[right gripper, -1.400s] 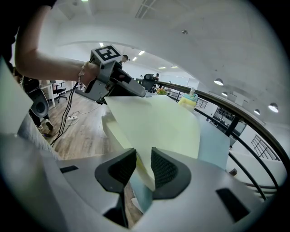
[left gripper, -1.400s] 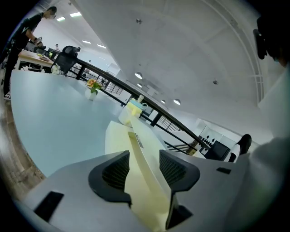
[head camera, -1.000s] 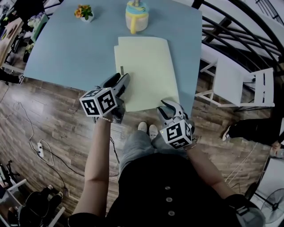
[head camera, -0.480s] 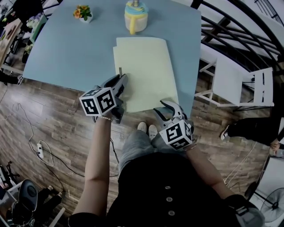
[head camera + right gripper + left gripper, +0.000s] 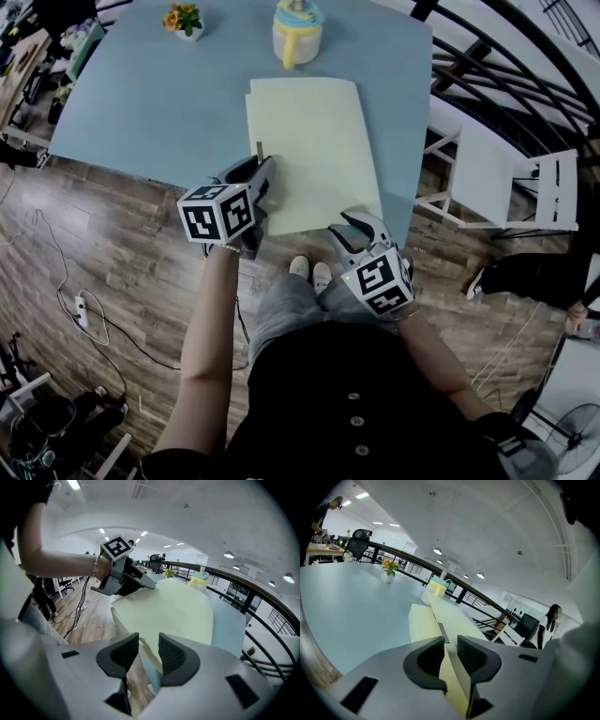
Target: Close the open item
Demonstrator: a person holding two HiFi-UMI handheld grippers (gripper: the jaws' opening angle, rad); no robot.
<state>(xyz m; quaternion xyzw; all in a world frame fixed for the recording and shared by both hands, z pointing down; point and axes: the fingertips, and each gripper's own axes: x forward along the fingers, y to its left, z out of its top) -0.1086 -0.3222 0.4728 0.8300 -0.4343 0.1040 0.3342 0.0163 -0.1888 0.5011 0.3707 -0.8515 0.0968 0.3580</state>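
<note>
Now L gripper (image 5: 258,169) pinches folder (image 5: 309,150) at left edge, jaws just easing a touch after narrowing; R gripper (image 5: 345,227), jaws spread but just closing slightly, straddles near corner. Folder lies flat on table (image 5: 150,103), apparently all but shut.

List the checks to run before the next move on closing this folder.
1. Left gripper pinching the folder: cannot tell; the folder's edge is between jaws that have just eased open slightly.
2. Right gripper gripping the near corner: not ok; the corner is between the jaws, which have just been closing, but gaps remain.
3. Near edge overhangs the table, leaving jaw room: ok.
4. Cup and flower pot stand apart from the folder: ok.
</note>
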